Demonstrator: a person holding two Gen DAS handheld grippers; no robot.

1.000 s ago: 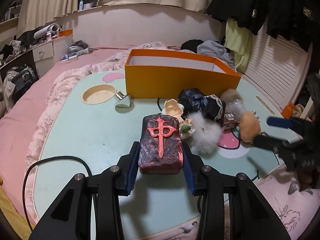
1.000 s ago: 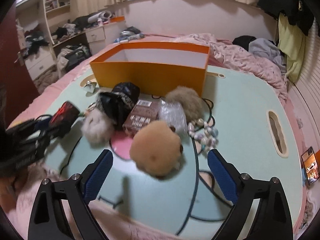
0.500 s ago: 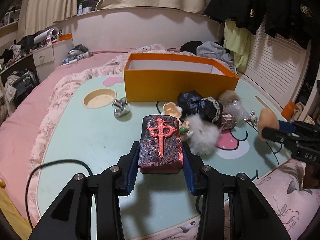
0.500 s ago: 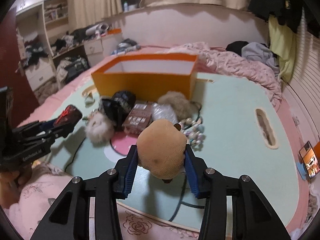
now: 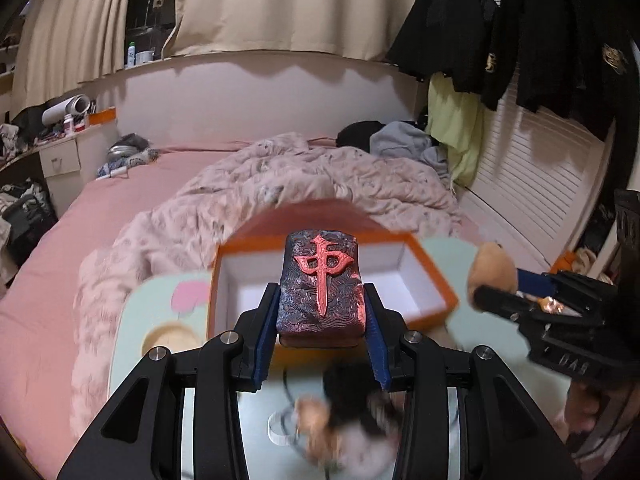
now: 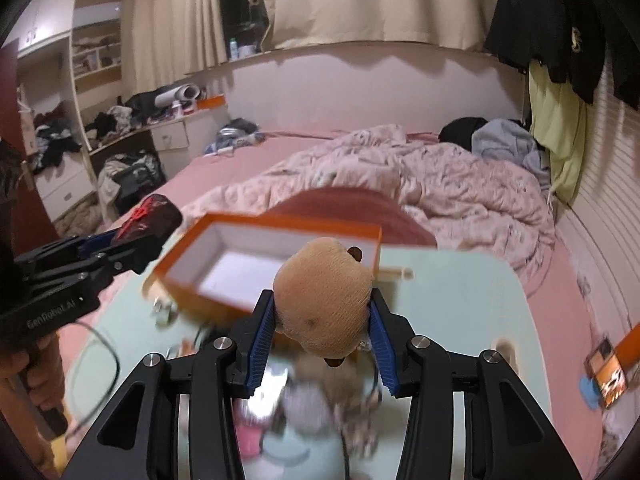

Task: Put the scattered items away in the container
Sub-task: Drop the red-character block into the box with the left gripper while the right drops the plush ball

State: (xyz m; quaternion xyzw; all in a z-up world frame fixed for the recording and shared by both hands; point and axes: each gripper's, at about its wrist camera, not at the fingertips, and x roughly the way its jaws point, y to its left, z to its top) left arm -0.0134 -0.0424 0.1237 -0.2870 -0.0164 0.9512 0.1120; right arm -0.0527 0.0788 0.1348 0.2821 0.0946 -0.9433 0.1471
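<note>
My left gripper (image 5: 322,320) is shut on a dark mahjong-style block (image 5: 322,280) with a red character, held in the air in front of the open orange box (image 5: 424,260). My right gripper (image 6: 322,332) is shut on a tan plush toy (image 6: 324,300), held above the near edge of the orange box (image 6: 208,292), whose white inside looks bare. The right gripper with the plush (image 5: 490,268) shows at the right of the left wrist view. The left gripper with the block (image 6: 150,216) shows at the left of the right wrist view.
Several blurred items (image 5: 340,424) lie on the pale green table (image 5: 160,300) below the grippers, also in the right wrist view (image 6: 312,408). A round recess (image 5: 172,334) sits left of the box. A pink bed with a rumpled quilt (image 5: 304,184) lies behind.
Both grippers have risen and moved forward toward the orange box, each carrying its item. The right gripper, open a second ago, closed on the plush. The views now look down into the box.
</note>
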